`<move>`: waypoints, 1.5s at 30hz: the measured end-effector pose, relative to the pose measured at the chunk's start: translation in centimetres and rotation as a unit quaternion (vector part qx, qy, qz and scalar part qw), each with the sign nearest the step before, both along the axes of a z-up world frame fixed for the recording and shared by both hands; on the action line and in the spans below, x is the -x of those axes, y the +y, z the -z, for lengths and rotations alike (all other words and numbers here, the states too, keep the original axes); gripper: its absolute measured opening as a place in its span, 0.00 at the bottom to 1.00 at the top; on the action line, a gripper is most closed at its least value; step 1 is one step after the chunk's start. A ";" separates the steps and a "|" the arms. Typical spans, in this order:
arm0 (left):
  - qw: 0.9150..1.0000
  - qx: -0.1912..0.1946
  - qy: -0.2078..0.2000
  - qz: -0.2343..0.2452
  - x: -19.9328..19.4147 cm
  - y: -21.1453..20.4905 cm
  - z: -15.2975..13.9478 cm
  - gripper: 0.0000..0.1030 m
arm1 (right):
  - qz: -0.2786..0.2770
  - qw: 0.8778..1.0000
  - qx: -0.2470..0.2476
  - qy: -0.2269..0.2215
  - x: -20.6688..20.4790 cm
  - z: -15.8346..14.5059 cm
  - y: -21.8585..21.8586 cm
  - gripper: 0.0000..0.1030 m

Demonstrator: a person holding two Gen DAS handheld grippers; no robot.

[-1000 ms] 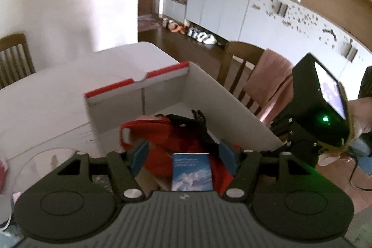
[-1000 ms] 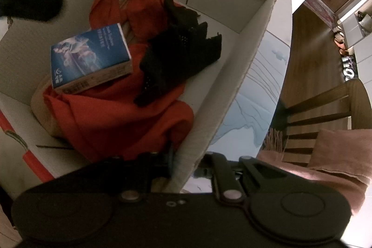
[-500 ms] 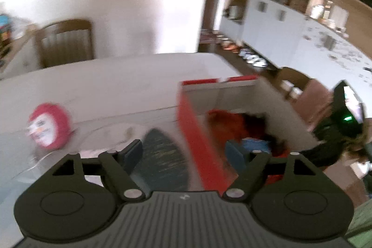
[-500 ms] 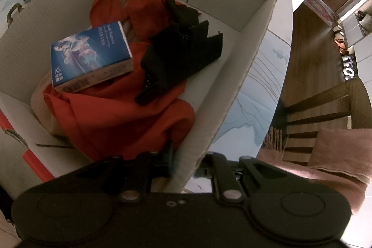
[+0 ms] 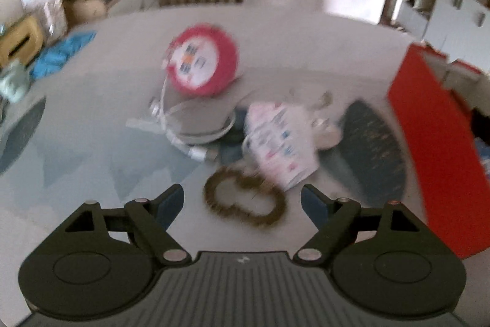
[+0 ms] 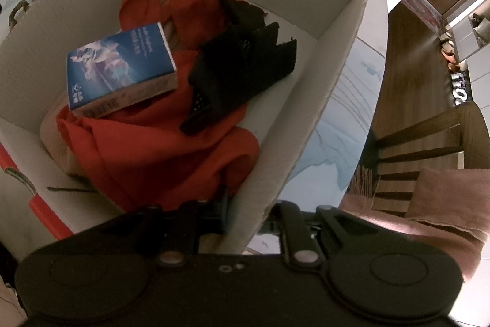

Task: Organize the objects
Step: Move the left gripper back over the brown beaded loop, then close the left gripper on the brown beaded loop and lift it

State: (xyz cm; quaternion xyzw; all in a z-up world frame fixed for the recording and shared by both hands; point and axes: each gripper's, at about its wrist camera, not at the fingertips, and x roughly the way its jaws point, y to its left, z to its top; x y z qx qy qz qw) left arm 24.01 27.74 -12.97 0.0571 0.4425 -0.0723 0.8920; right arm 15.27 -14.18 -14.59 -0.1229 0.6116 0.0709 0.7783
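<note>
Tabletop cardboard box [image 6: 337,75] holds red bag [image 6: 159,149], blue carton [image 6: 122,69]; right hand-held gripper [image 6: 245,213] pinches its wall.

No lettering can be read: the blue box [image 6: 121,71] in the cardboard carton [image 6: 321,88] bears white print too small to make out, and the coloured marks on the white packet [image 5: 280,143] and the pink round toy [image 5: 203,63] are blurred.
</note>
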 end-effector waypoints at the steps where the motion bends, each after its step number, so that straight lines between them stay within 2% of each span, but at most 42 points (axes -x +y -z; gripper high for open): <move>1: 1.000 -0.002 0.007 -0.010 -0.2 0.4 0.6 0.81 | -0.001 1.000 0.000 0.000 0.0 0.0 0.0 0.14; 7: 0.998 0.005 0.033 -0.050 -1.4 1.8 3.0 0.81 | -0.002 1.000 0.003 0.000 0.0 0.0 0.1 0.14; 15: 0.998 -0.014 0.041 -0.044 -2.3 1.4 4.4 0.80 | -0.003 1.000 0.004 0.000 0.0 0.1 0.1 0.14; 18: 0.998 -0.007 0.044 -0.042 -2.5 1.5 4.6 0.75 | -0.003 1.000 0.004 0.000 0.0 0.1 0.1 0.14; 20: 0.998 -0.008 0.041 -0.037 -2.6 1.4 4.4 0.62 | -0.002 1.000 0.004 0.000 0.0 0.1 0.1 0.14; 21: 0.999 -0.008 0.042 -0.033 -2.7 1.2 4.4 0.58 | -0.002 1.000 0.004 0.001 0.0 0.1 0.1 0.14; 23: 0.999 -0.007 0.042 -0.028 -2.6 0.9 4.2 0.36 | -0.001 1.000 0.003 0.001 0.0 0.1 0.1 0.14; 26: 0.999 -0.004 0.044 -0.022 -2.5 0.7 4.0 0.18 | 0.000 1.000 0.002 0.002 0.1 0.3 0.0 0.14; 28: 0.999 -0.001 0.046 -0.020 -2.5 0.6 4.0 0.10 | 0.000 1.000 0.002 0.001 0.1 0.3 0.0 0.14; 38: 0.998 0.030 0.041 -0.020 -1.0 0.3 2.1 0.08 | 0.000 1.000 0.001 0.001 0.1 0.3 0.0 0.14; 45: 0.998 0.044 0.033 0.007 0.3 -1.0 -0.2 0.08 | 0.001 1.000 0.000 0.001 0.1 0.3 -0.1 0.14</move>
